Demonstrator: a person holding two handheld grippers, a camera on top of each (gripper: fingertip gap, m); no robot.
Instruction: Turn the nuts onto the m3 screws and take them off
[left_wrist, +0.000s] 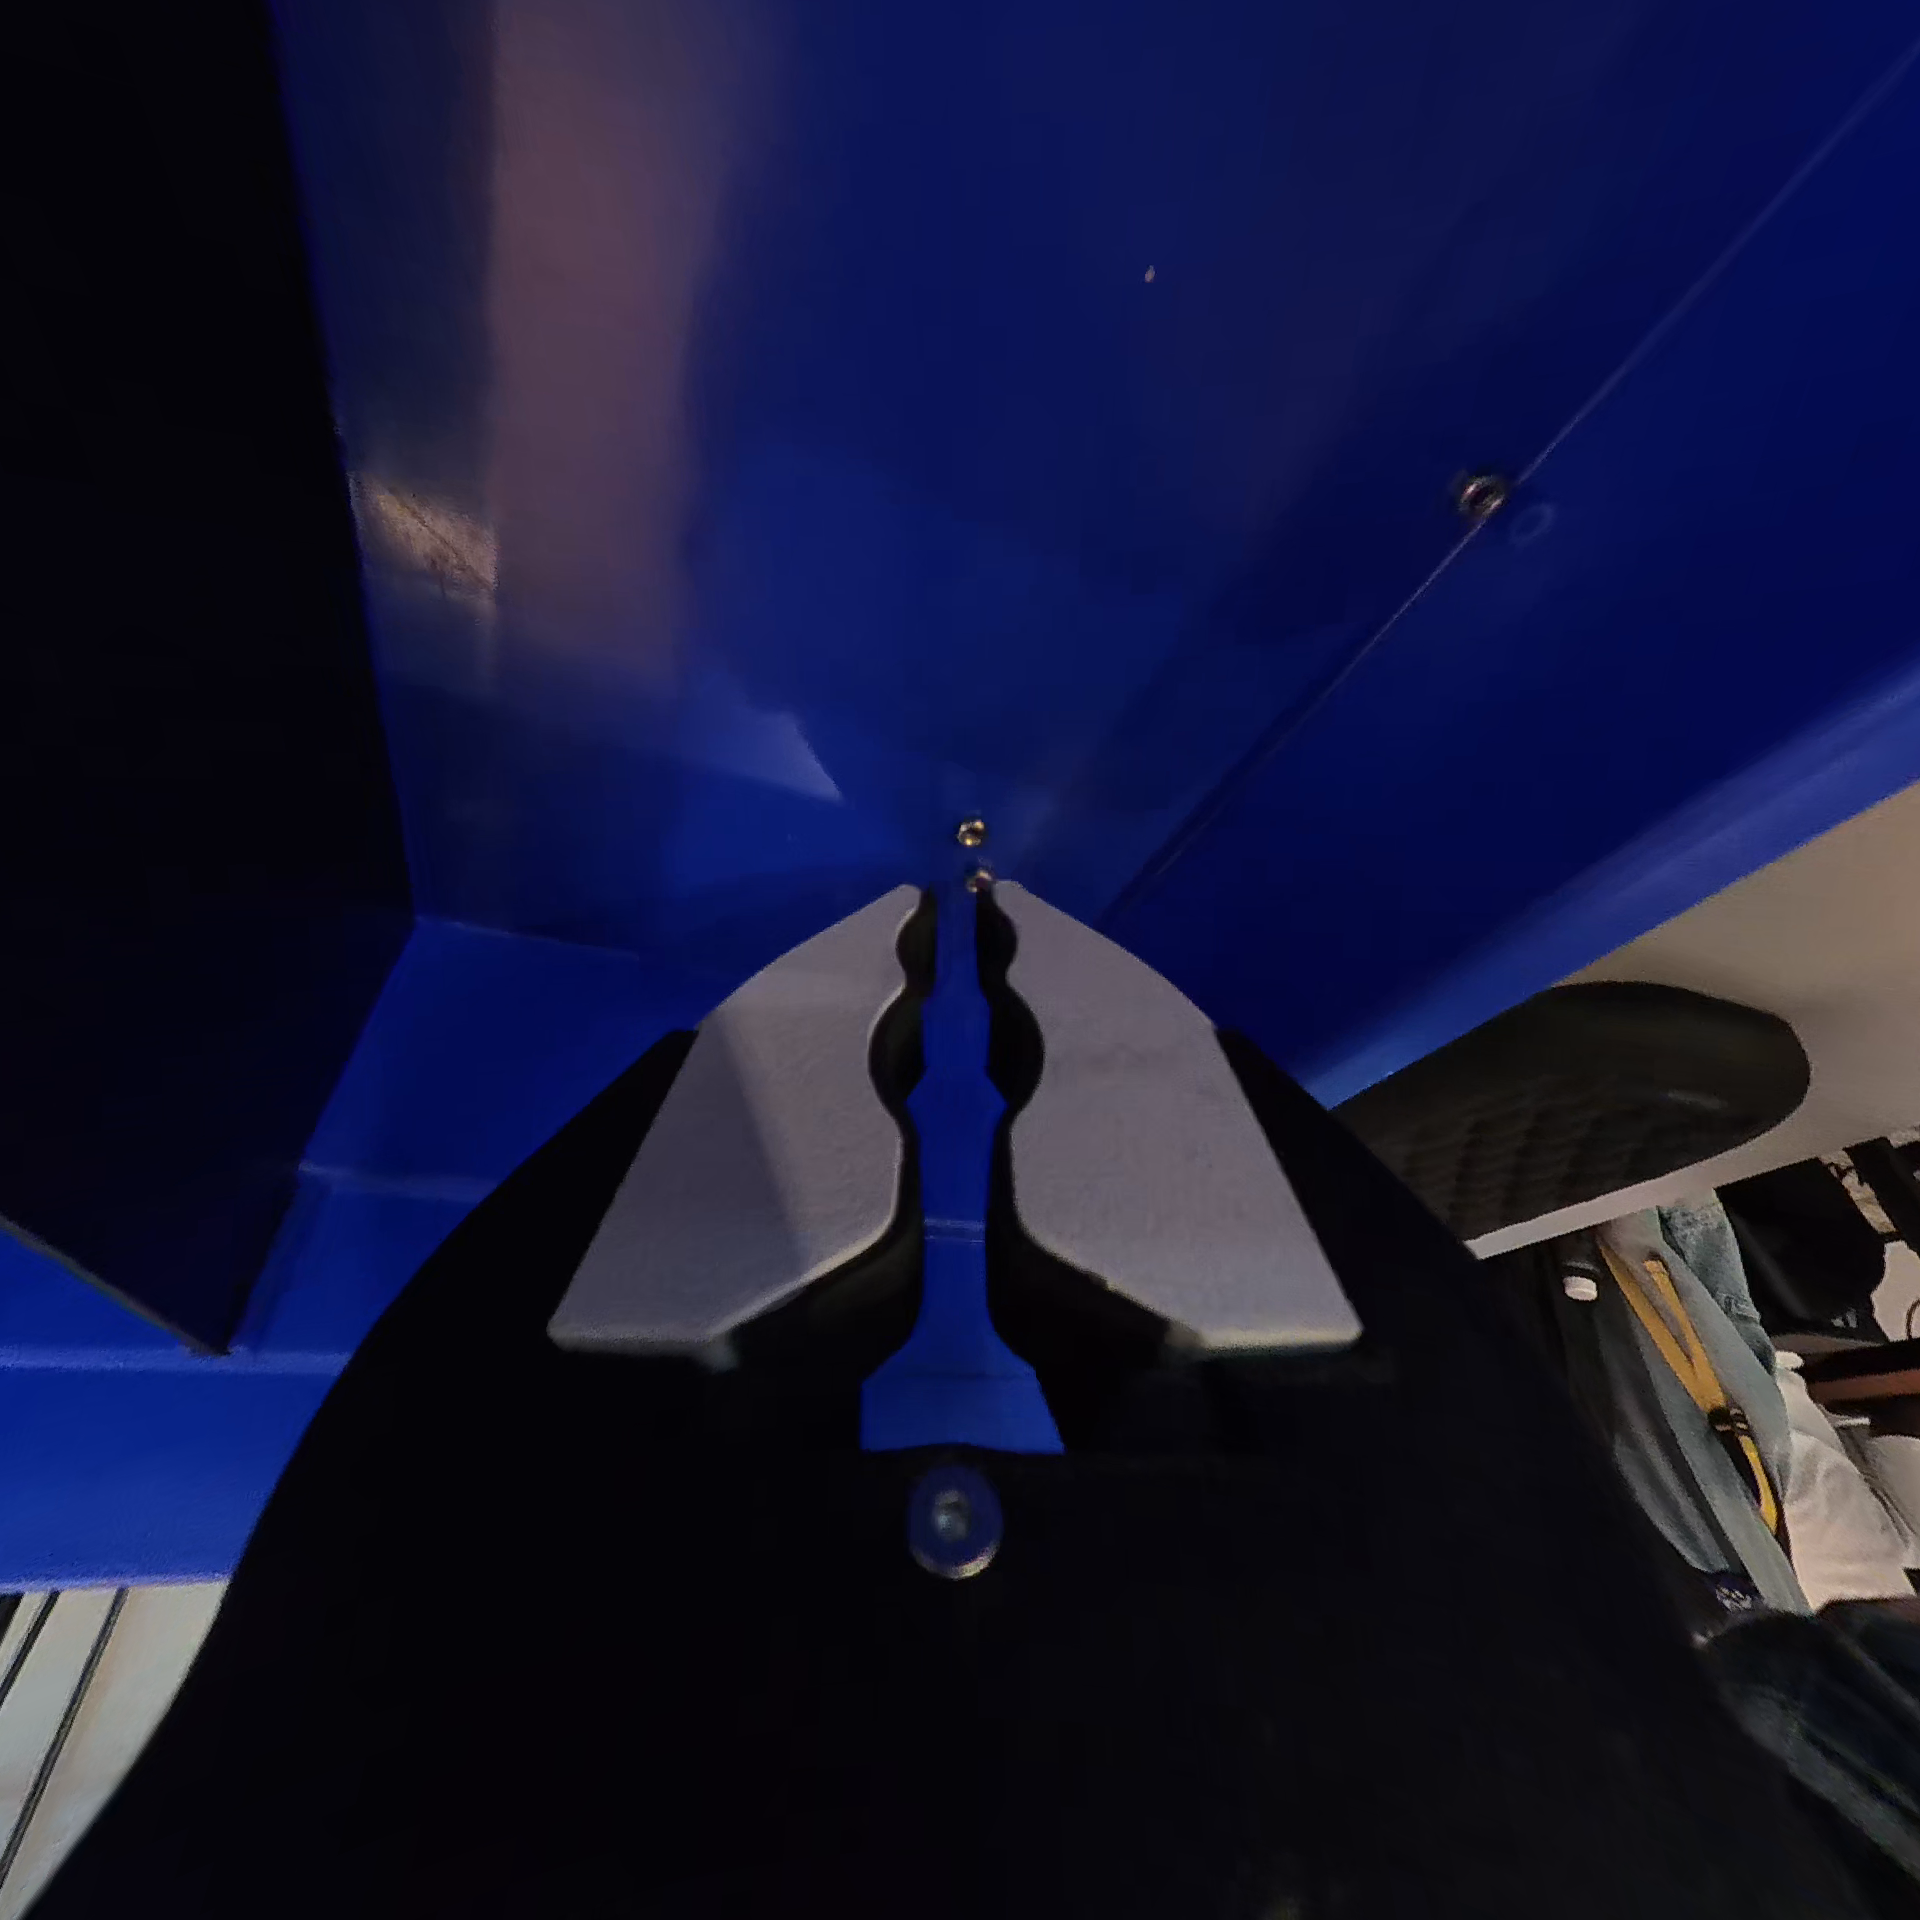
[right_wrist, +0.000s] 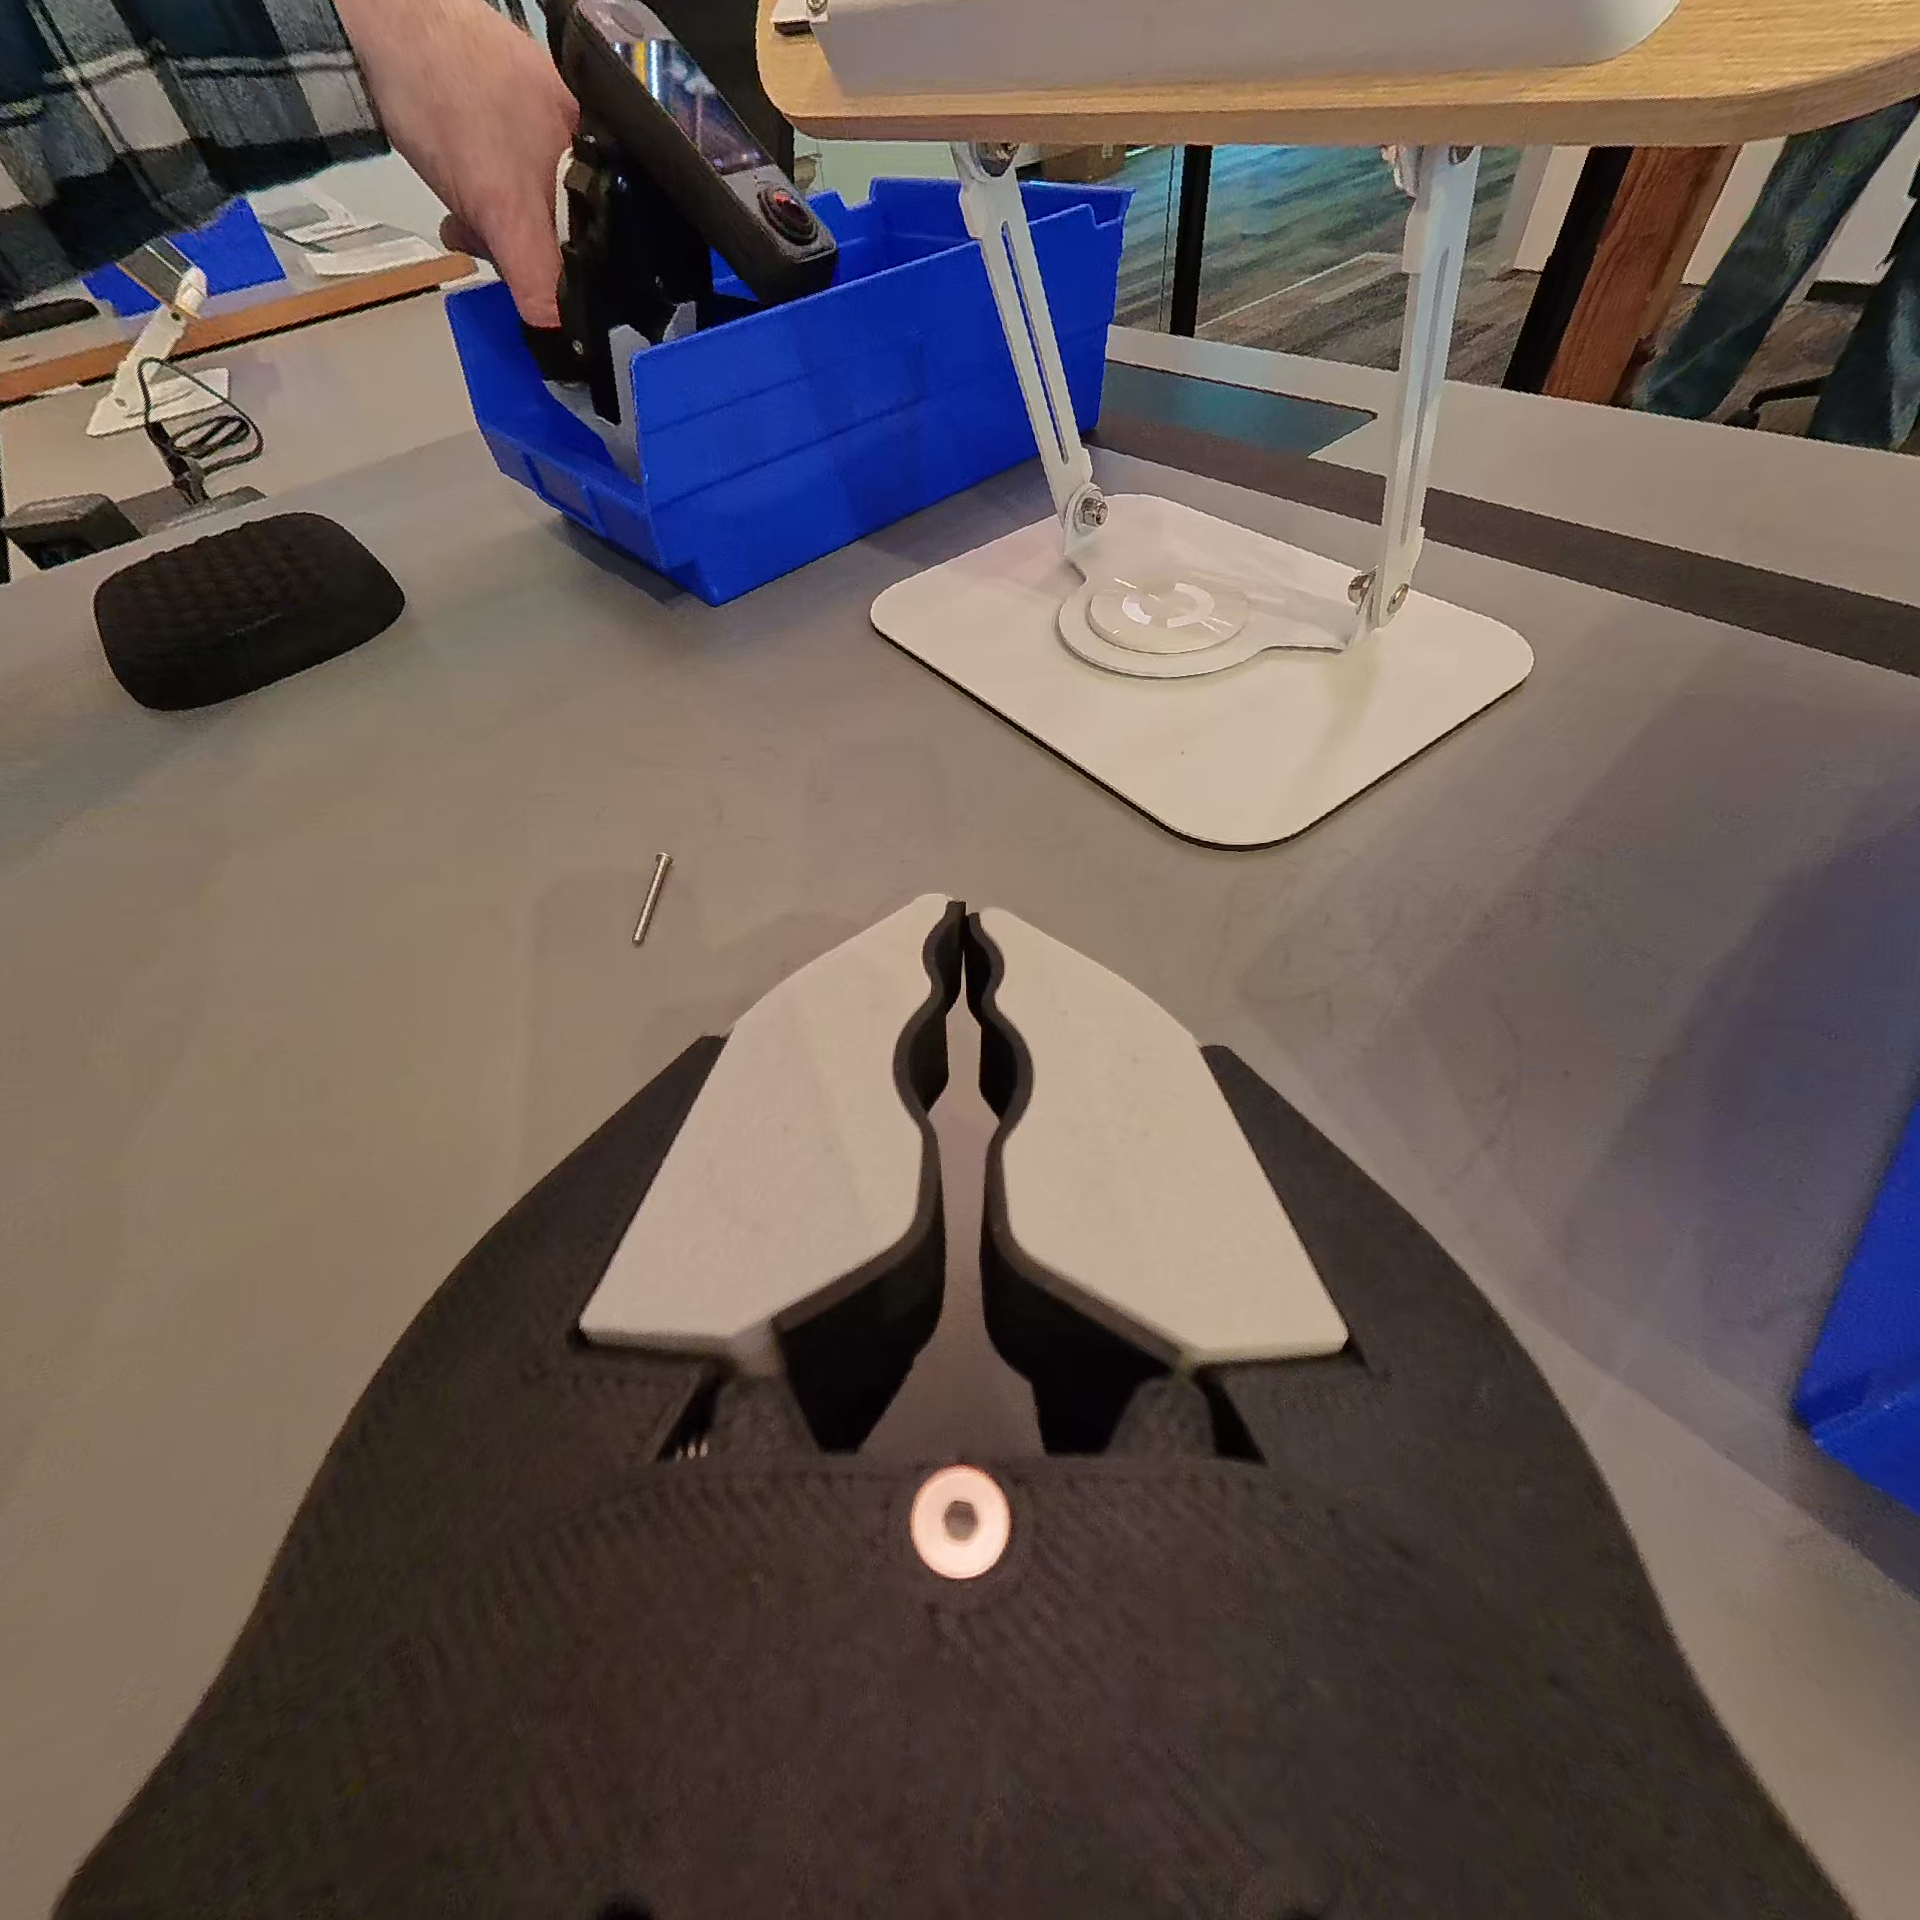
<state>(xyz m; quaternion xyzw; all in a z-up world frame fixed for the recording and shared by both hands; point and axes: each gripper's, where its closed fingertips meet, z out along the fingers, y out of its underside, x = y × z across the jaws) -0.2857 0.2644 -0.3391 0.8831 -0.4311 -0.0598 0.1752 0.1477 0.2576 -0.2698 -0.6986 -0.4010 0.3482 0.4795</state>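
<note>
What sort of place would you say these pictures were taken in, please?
Probably an office or workshop desk area: a grey table carries a blue plastic parts bin, a white tilting stand and a loose metal pin, with patterned carpet beyond.

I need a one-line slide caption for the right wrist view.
Shut right gripper above grey table, small screw nearby.

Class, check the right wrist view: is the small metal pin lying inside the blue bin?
No: the pin lies on the bare grey table, apart from the blue bin.
</note>
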